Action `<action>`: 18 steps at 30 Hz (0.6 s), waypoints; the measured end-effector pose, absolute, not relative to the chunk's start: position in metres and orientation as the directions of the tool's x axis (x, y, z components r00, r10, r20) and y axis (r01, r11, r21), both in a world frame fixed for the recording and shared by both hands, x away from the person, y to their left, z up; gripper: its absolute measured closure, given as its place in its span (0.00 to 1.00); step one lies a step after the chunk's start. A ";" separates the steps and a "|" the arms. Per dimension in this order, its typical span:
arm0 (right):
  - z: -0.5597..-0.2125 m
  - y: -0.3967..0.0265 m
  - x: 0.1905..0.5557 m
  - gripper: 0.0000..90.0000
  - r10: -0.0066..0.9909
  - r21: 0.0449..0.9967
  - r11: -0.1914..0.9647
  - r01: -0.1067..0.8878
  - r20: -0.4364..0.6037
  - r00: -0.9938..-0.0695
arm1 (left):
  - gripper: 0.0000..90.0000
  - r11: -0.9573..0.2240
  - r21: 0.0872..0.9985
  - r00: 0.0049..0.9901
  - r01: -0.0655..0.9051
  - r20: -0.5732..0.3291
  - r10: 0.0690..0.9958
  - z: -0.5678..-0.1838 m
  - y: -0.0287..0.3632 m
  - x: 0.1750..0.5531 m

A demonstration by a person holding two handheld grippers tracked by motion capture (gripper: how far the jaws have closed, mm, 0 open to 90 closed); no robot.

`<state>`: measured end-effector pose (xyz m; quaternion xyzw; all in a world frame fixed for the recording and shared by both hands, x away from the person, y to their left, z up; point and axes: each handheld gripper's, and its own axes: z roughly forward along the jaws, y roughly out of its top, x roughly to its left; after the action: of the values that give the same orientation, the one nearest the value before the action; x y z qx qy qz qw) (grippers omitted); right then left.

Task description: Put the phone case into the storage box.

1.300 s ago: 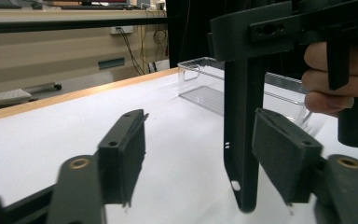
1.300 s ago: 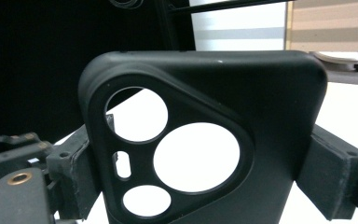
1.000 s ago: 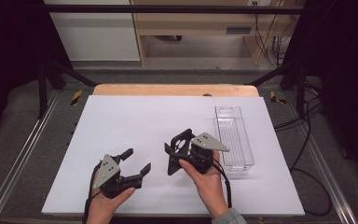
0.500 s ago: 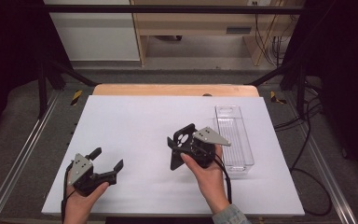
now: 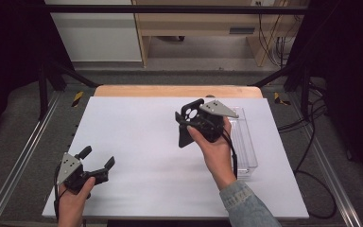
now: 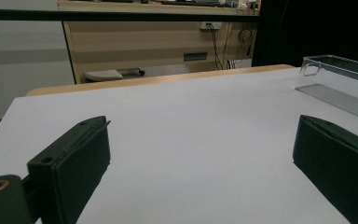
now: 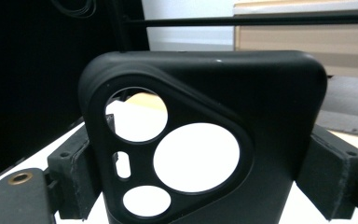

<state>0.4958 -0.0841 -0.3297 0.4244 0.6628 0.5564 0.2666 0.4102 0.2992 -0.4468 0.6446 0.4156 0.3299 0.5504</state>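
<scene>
My right gripper (image 5: 194, 125) is held up above the middle right of the white table (image 5: 132, 127), shut on a black phone case (image 5: 184, 136). In the right gripper view the phone case (image 7: 270, 116) stands upright between the two pads, its camera cut-outs facing the lens, and my right gripper (image 7: 205, 179) clamps its sides. Low over the table's front left corner my left gripper (image 5: 98, 156) is open. In the left gripper view nothing lies between the jaws of the left gripper (image 6: 200, 172), which have just been opening.
A clear plastic tray (image 5: 246, 142) lies lengthwise along the table's right side, close beside my right hand; the tray (image 6: 335, 79) is also far right in the left gripper view. A wooden strip (image 5: 170, 91) edges the far side. Metal rails and cables flank the table.
The left hand has slid left toward the front left corner and its jaws stand wider. The right hand has lifted the phone case higher and a little farther away.
</scene>
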 end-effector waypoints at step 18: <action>-0.311 -0.127 0.555 0.16 0.941 0.972 0.038 0.232 0.044 -0.337 | 0.04 -0.043 0.984 0.443 0.174 -0.040 0.895 -0.449 0.299 0.412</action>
<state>0.5546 -0.1269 -0.3114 0.4626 0.6336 0.5168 0.3428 0.4118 0.2991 -0.4486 0.6443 0.4149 0.3258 0.5536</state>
